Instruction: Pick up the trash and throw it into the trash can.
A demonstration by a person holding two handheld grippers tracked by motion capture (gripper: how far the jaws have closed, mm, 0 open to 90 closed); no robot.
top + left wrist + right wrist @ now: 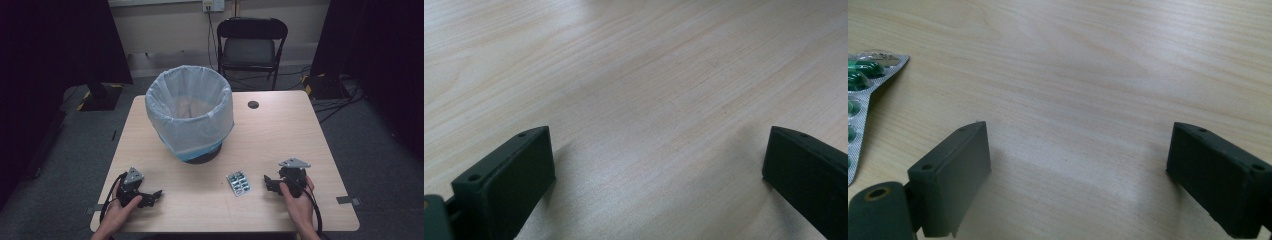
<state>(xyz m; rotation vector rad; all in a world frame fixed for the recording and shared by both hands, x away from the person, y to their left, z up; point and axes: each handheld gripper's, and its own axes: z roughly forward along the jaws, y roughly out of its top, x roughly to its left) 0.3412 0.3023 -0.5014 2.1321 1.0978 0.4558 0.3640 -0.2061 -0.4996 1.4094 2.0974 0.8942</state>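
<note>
A silver blister pack of green pills (238, 183) lies flat on the wooden table (280, 130), in front of the bin. My right gripper (270, 182) rests on the table just right of the pack, jaws wide open with bare wood between them; the right gripper view catches the blister pack (860, 95) at its left edge, beyond my right gripper (1075, 150). My left gripper (154, 196) sits near the front left edge, held by a hand, pointing right. In its own view my left gripper (659, 157) stands open over bare wood.
A bin lined with a white plastic bag (190, 112) stands on the table's middle rear. A small dark hole (253, 104) marks the tabletop to its right. A black folding chair (251, 45) stands behind the table. Cables lie on the floor at right.
</note>
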